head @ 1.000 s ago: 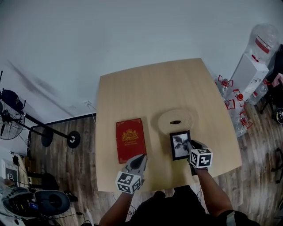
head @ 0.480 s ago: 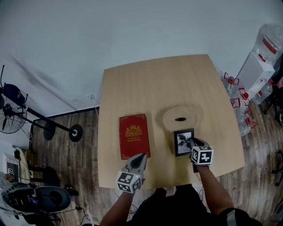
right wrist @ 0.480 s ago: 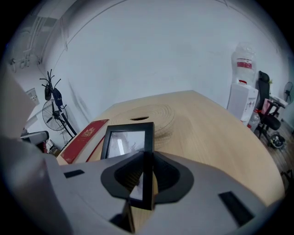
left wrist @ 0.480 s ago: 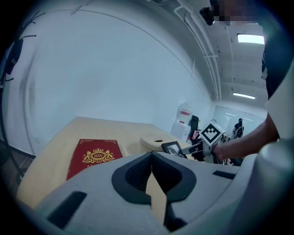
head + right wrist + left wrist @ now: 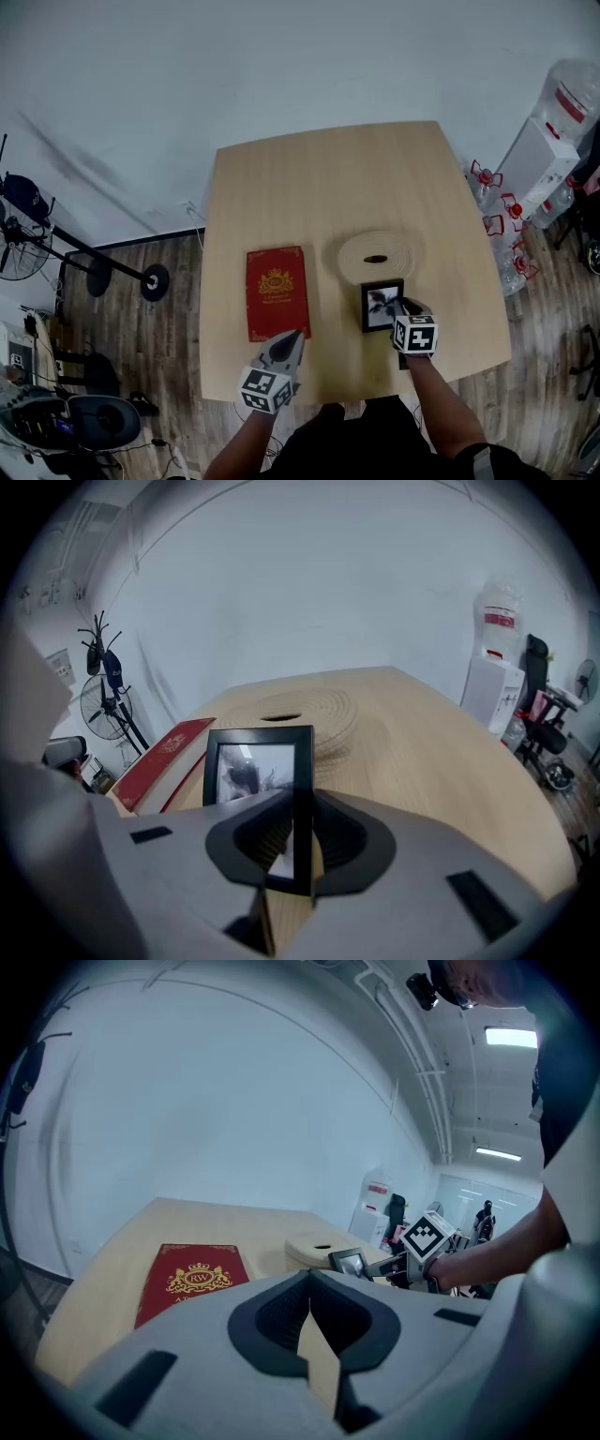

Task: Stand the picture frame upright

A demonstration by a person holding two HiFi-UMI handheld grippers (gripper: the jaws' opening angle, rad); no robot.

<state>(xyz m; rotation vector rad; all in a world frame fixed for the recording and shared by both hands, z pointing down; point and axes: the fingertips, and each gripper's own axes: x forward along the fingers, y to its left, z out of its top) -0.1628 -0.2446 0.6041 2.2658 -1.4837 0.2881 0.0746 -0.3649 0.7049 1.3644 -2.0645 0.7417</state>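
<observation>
A black picture frame [image 5: 382, 306] holding a black-and-white photo stands tilted up off the wooden table [image 5: 309, 178], just in front of a round woven mat [image 5: 378, 255]. My right gripper [image 5: 402, 309] is shut on the frame's right edge; in the right gripper view the frame [image 5: 255, 769] rises between the jaws of that gripper [image 5: 298, 803], photo side towards the camera. Whether its lower edge touches the table is hidden. My left gripper [image 5: 293, 338] hovers shut and empty over the table's near edge, just below a red book [image 5: 277, 292]. The left gripper view shows the frame [image 5: 352, 1263] off to the right.
The red book [image 5: 164, 752] lies flat left of the frame, and the woven mat [image 5: 300, 710] lies behind it. A water dispenser [image 5: 536, 145] and bottles stand on the floor right of the table. A fan [image 5: 19, 258] and a stand are on the left.
The right gripper has sunk slightly with the frame, which now looks shorter from above, so it stands steeper. The left gripper has stayed where it was.
</observation>
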